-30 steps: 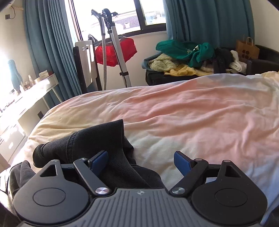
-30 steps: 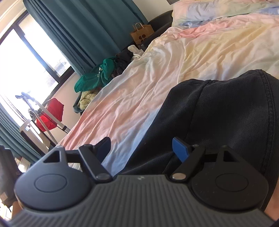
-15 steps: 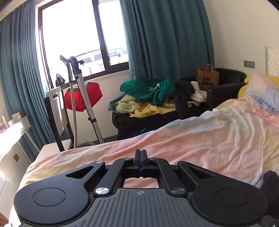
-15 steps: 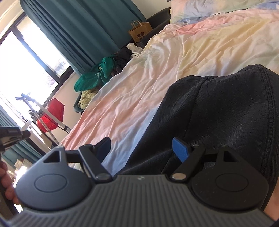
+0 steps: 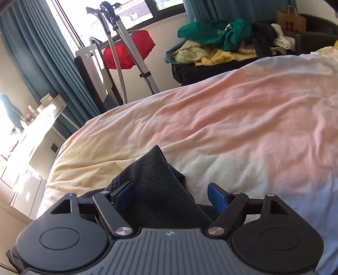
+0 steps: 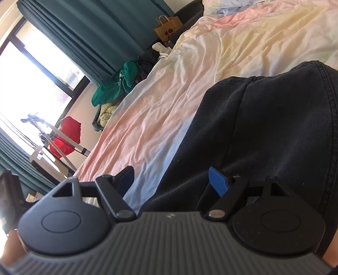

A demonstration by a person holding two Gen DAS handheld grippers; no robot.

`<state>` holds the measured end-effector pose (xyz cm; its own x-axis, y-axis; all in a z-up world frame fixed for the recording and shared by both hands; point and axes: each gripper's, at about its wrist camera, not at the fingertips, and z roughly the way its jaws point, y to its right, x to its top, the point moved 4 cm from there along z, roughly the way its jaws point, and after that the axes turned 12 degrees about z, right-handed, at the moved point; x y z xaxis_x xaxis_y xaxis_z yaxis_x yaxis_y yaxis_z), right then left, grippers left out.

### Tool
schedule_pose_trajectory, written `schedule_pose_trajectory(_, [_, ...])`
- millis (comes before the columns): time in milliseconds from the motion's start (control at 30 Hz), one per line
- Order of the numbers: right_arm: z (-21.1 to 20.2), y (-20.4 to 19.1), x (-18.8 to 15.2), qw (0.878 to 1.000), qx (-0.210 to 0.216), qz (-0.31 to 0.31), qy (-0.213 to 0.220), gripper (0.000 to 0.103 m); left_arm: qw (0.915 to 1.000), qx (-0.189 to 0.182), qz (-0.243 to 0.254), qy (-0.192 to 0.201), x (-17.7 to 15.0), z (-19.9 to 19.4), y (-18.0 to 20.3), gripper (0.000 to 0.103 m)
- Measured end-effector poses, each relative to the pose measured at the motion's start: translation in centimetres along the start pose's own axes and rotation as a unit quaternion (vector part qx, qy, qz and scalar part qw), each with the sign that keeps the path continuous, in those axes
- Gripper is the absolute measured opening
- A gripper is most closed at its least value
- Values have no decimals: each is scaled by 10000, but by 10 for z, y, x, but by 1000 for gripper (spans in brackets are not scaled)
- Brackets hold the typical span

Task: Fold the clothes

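Observation:
A dark denim garment (image 5: 156, 184) lies on the pastel bedsheet (image 5: 232, 118) near the bed's foot edge. One pointed fold of it rises between the blue pads of my left gripper (image 5: 170, 195), which stands open just above the cloth. In the right wrist view the same dark garment (image 6: 274, 127) spreads wide with a stitched hem at the right. My right gripper (image 6: 171, 179) is open over its left edge, the left pad above the sheet (image 6: 169, 110) and the right pad above the fabric.
A chair heaped with green, yellow and white clothes (image 5: 221, 40) stands beyond the bed, with a brown paper bag (image 5: 290, 20) beside it. A garment steamer (image 5: 126, 48), a red item (image 5: 126, 50) and a sunlit desk (image 5: 25, 135) stand at the left by the curtains.
My left gripper was shut and raised toward the room half a second ago; now it is open and low over the dark garment. The right gripper has barely moved.

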<state>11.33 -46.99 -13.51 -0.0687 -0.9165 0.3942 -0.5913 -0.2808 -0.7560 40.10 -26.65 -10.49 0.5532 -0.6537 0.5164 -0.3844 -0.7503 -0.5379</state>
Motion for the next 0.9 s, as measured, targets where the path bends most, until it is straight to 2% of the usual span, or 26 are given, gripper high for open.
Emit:
schedule_pose_trajectory(33, [1, 1, -1, 10000, -11, 6, -9, 80, 10000, 69, 29, 5, -3, 5, 1, 47])
schedule_pose_trajectory(67, [2, 2, -2, 10000, -23, 12, -19, 80, 9999, 140, 40, -8, -5, 9, 1, 7])
schedule_pose_trajectory(100, [4, 3, -2, 10000, -34, 18, -28, 80, 9998, 186, -6, 51, -6, 8, -1, 2])
schedule_pose_trajectory(167, [6, 4, -4, 10000, -51, 19, -50, 80, 9983, 193, -196, 521, -5, -7, -7, 2])
schedule_pose_trajectory(233, [9, 3, -5, 10000, -47, 27, -79, 80, 9924, 16, -328, 1182, -3, -37, -13, 2])
schedule_pose_trajectory(333, [8, 2, -5, 10000, 26, 7, -75, 80, 9730, -495, -313, 2231, -10, -98, -16, 2])
schedule_pose_trajectory(400, [2, -2, -4, 9999, 152, -66, -10, 80, 9620, -1063, -324, 2495, -29, -132, -12, 2])
schedule_pose_trajectory(533, [-9, -12, -1, 9986, 498, -180, 92, 82, 9481, -1713, -167, 2673, -99, -184, 5, 2])
schedule_pose_trajectory(567, [-6, -14, -4, 9978, 649, -100, -120, 82, 9485, -1791, -223, 2605, -120, -189, 8, 2])
schedule_pose_trajectory(600, [1, -15, -11, 9950, 851, 55, -520, 81, 9501, -1832, -311, 2506, -141, -191, 8, 2])
schedule_pose_trajectory(667, [14, -17, -24, 9827, 1249, 364, -1316, 81, 9545, -1753, -488, 2364, -182, -192, 5, 2])
schedule_pose_trajectory(767, [31, -20, -43, 9477, 1823, 821, -2486, 81, 9568, -1649, -1014, 2167, -227, -188, -13, 3])
schedule_pose_trajectory(800, [35, -23, -50, 9378, 1926, 869, -2754, 81, 9558, -1630, -1209, 2126, -236, -186, -21, 3])
schedule_pose_trajectory(900, [38, -37, -70, 9231, 2085, 579, -3179, 81, 9542, -1559, -1470, 2086, -256, -183, -37, 3])
